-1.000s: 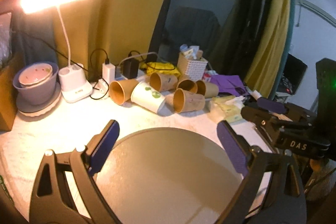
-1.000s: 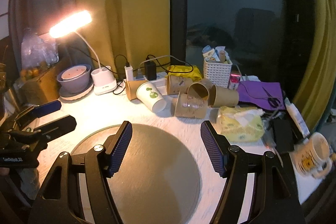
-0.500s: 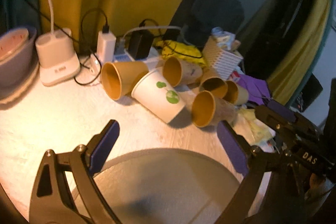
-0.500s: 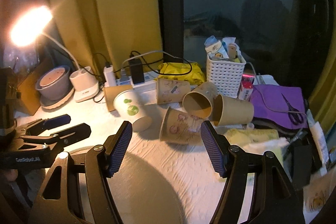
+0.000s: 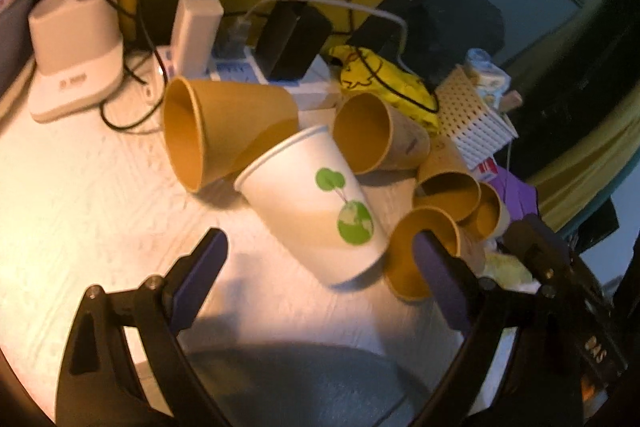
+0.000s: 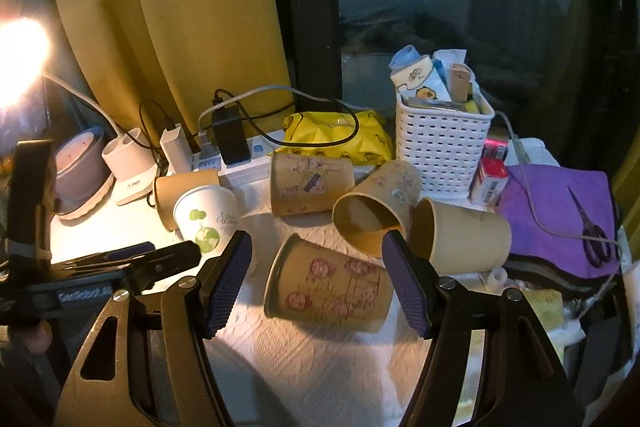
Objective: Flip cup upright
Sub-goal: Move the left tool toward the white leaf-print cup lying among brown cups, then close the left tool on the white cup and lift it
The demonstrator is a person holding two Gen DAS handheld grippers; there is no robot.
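At twelve o'clock of the right gripper (image 6: 316,281), a printed brown cup (image 6: 332,291) lies on its side between wide-open, empty pads, apparently lined up for grasping. The left gripper (image 5: 320,275), likewise spread and empty, faces the toppled white cup (image 5: 316,203).

The left gripper (image 5: 320,259) is hovering with jaws spread wide over the white paper cup (image 5: 312,205) — it is lying tipped among brown paper cups (image 5: 224,133), touching neither finger.
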